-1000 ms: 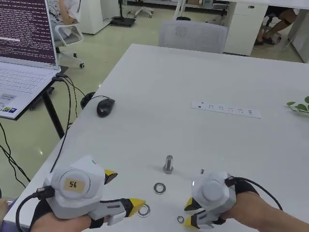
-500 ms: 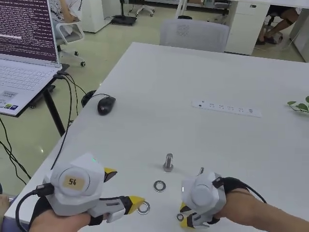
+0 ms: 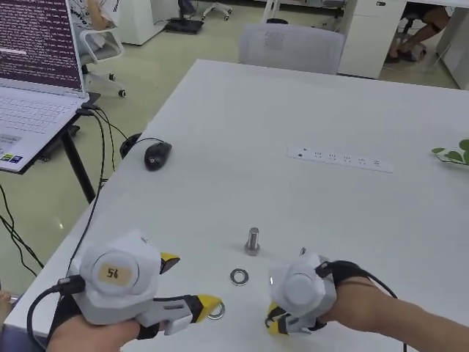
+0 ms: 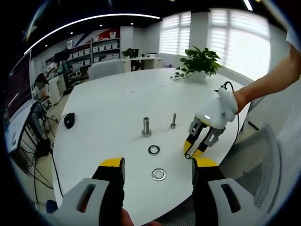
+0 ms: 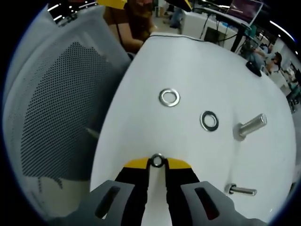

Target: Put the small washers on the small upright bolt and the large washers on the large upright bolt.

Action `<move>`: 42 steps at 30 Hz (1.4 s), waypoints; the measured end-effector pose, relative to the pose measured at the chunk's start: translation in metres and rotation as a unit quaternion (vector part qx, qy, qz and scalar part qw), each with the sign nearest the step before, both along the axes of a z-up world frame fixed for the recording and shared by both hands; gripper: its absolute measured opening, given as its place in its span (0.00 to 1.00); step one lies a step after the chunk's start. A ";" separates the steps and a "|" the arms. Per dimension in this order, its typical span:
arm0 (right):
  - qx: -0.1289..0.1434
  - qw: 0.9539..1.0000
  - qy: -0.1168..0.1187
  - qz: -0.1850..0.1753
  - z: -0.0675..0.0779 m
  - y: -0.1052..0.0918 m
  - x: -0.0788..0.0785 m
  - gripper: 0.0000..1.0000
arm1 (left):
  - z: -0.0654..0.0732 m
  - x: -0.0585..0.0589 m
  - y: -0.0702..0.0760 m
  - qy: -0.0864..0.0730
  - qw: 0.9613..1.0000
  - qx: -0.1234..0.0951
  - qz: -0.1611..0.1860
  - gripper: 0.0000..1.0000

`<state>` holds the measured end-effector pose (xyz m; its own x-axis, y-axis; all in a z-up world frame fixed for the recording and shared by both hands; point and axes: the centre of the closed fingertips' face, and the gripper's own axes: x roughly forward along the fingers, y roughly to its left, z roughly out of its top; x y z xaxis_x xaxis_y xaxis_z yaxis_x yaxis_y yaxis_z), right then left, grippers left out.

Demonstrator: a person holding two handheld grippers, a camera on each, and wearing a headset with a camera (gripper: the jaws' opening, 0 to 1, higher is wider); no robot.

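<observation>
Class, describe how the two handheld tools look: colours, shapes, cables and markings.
Both have rounded white housings, yellow-tipped jaws and a trailing black cable. The left tool carries a tan label reading 56 on its top; the right tool shows no label.

White table [image 3: 293, 110]; silver large washers [image 5: 169, 97], small washer [image 5: 157, 160] and bolts [image 4: 146, 127]. Yellow tips, white bodies on left gripper [image 4: 158, 163] and right gripper [image 5: 157, 163]. Black mouse [image 3: 156, 155]. Grey mesh chair [image 5: 56, 94].

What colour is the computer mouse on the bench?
The mouse is black; clearest in the head view.
</observation>
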<state>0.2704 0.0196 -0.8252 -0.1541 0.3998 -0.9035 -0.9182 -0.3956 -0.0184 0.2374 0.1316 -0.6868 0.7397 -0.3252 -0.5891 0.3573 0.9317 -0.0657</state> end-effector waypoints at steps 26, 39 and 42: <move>0.030 0.998 0.015 -0.048 0.012 -0.003 0.009 0.13 | 0.000 0.000 -0.001 0.001 1.000 0.001 0.000 0.57; 0.054 0.988 -0.017 -0.141 0.041 -0.036 0.071 0.13 | 0.001 0.004 -0.003 -0.002 1.000 -0.001 -0.006 0.57; 0.059 0.986 -0.028 -0.156 0.051 -0.042 0.086 0.13 | 0.001 0.005 -0.004 -0.002 1.000 -0.001 -0.007 0.57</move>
<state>0.3565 -0.0219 -0.7745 0.0424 0.5223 -0.8517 -0.9910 -0.0865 -0.1023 0.2427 0.1277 -0.6860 0.7376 -0.3369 -0.5852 0.3706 0.9264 -0.0662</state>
